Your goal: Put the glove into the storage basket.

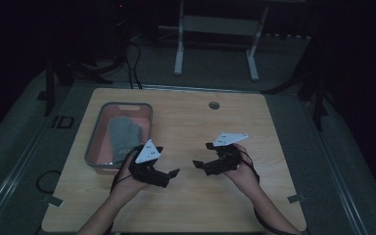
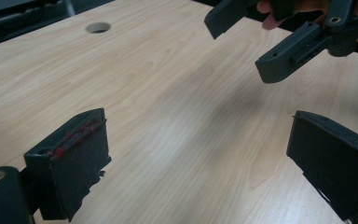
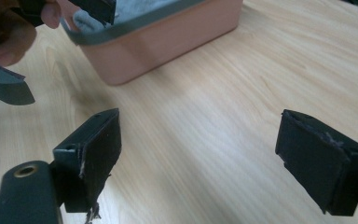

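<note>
Both jaws spread, empty; grey glove [image 1: 123, 135] in pink bin [image 1: 94, 142] sits just far-left of my left gripper [image 1: 169, 169], long axis near-to-far.

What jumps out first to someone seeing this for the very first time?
Two hands at the near edge of a wooden table each hold a black gripper, the left gripper and right gripper facing each other with jaws wide open and nothing between them. Left of them stands a pink tub with a grey cloth inside. All around the table the room is dark.
</note>
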